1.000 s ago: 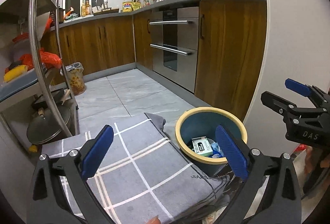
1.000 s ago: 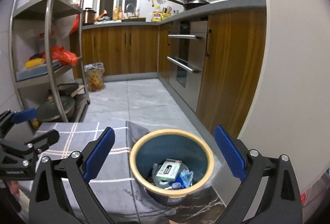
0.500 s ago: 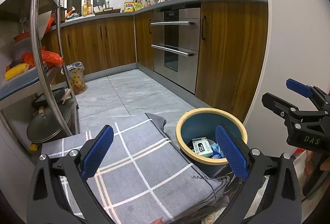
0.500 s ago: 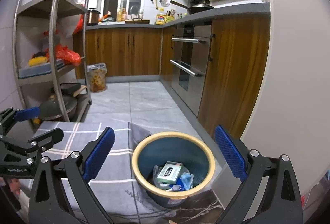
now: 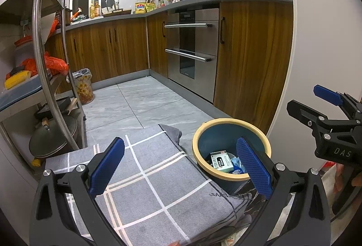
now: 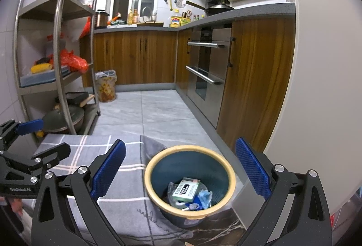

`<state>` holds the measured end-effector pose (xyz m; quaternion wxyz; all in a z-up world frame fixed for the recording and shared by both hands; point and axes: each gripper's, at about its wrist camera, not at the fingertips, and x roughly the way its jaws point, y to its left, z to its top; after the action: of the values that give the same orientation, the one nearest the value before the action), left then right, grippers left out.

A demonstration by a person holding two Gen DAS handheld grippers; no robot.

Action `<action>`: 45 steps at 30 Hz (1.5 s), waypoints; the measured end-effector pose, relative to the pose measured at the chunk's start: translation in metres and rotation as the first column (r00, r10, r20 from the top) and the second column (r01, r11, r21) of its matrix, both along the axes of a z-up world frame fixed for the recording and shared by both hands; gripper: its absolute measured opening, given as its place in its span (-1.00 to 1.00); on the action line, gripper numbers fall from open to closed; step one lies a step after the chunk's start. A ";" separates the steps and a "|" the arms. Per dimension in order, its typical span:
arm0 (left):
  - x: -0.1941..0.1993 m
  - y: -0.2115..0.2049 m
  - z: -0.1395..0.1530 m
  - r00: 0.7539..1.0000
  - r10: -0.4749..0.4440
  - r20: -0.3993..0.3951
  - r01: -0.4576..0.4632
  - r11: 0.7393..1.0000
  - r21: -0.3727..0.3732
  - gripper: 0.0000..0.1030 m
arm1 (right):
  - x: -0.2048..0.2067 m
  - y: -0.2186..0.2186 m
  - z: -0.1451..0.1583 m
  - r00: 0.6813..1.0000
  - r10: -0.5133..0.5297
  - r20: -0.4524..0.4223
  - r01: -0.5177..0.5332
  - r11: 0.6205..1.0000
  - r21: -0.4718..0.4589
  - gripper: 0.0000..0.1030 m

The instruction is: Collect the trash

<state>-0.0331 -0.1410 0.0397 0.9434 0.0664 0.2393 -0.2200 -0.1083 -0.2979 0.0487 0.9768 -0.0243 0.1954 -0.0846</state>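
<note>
A blue bin with a yellow rim (image 5: pixel 230 122) (image 6: pixel 158 156) stands at the right end of a grey checked cloth (image 5: pixel 158 178) (image 6: pixel 90 146). Inside it lie a green and white box (image 5: pixel 220 161) (image 6: pixel 186 188) and crumpled blue and clear wrappers (image 6: pixel 203 197). My left gripper (image 5: pixel 181 166) is open and empty above the cloth, left of the bin. It also shows in the right wrist view (image 6: pixel 29 139). My right gripper (image 6: pixel 181 169) is open and empty above the bin. It also shows in the left wrist view (image 5: pixel 316 103).
A metal shelf rack (image 6: pixel 61 65) with pots and red bags stands at the left. Wooden cabinets and an oven (image 6: pixel 203 65) run along the back and right. A small lined bin (image 6: pixel 106 87) stands on the tiled floor. A white wall (image 6: pixel 316 87) is close on the right.
Both grippers have risen and tilted slightly, so the bin sits a little lower in each view. Both stay open and empty. The trash in the bin has not moved.
</note>
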 end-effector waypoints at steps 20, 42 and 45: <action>-0.001 0.000 0.000 1.000 -0.002 0.000 0.002 1.000 0.003 0.90 | 0.000 -0.001 0.000 1.000 0.001 0.000 -0.001 1.000 0.002 0.89; 0.000 0.004 -0.003 1.000 -0.001 -0.001 0.001 1.000 0.004 0.90 | 0.000 -0.001 0.000 1.000 0.000 -0.002 0.000 1.000 0.003 0.89; 0.000 0.004 -0.002 1.000 -0.002 -0.001 0.002 1.000 0.004 0.90 | 0.000 -0.001 0.000 1.000 0.000 -0.002 0.000 1.000 0.003 0.89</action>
<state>-0.0329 -0.1369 0.0372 0.9429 0.0686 0.2402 -0.2204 -0.1081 -0.2990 0.0483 0.9765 -0.0231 0.1967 -0.0844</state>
